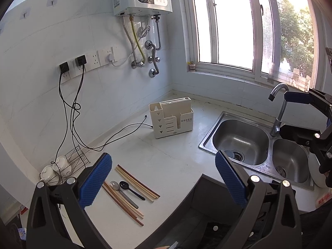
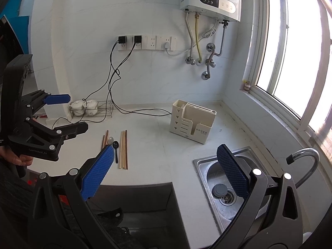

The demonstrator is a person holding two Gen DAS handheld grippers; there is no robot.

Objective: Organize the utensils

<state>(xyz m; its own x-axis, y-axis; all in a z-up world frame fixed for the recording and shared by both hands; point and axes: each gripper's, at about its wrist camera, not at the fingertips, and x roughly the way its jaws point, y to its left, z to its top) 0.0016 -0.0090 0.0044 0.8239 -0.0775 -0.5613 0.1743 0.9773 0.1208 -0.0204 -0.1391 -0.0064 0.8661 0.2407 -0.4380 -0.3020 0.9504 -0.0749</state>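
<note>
Both grippers are up off the counter and empty. My left gripper (image 1: 164,178) has its jaws spread wide, nothing between the blue pads (image 1: 96,181). My right gripper (image 2: 165,172) is just as wide, also holding nothing; from the left view it hangs over by the sink (image 1: 259,145).

Nearest on the white counter (image 1: 176,155) is the utensil row, near the front edge. One bundle of chopsticks (image 1: 138,180) lies flat on the sink side. Beside it is a black spoon (image 1: 131,188), then a grey spoon (image 1: 122,193). A second chopstick bundle (image 1: 124,205) lies on the far side of the spoons, partly behind my left pad. Everything is laid roughly parallel, close together; I can't tell if the spoons touch.

Further back, near the corner, stands the cream utensil holder (image 1: 172,120), upright, slots on top. It looks empty from here, but the inside is mostly hidden. It is well apart from the utensils.

Far left: a wire rack with white lidded cups (image 1: 56,168), with black cables (image 1: 70,108) trailing down from the wall sockets.

My judgement: nothing sorted yet, this is the approach before the first pick. Next I'd lower the left gripper over one chopstick bundle or a spoon handle, line the pads across it, close, then carry it to the holder. Flat thin pieces will be awkward to pinch off the counter.
</note>
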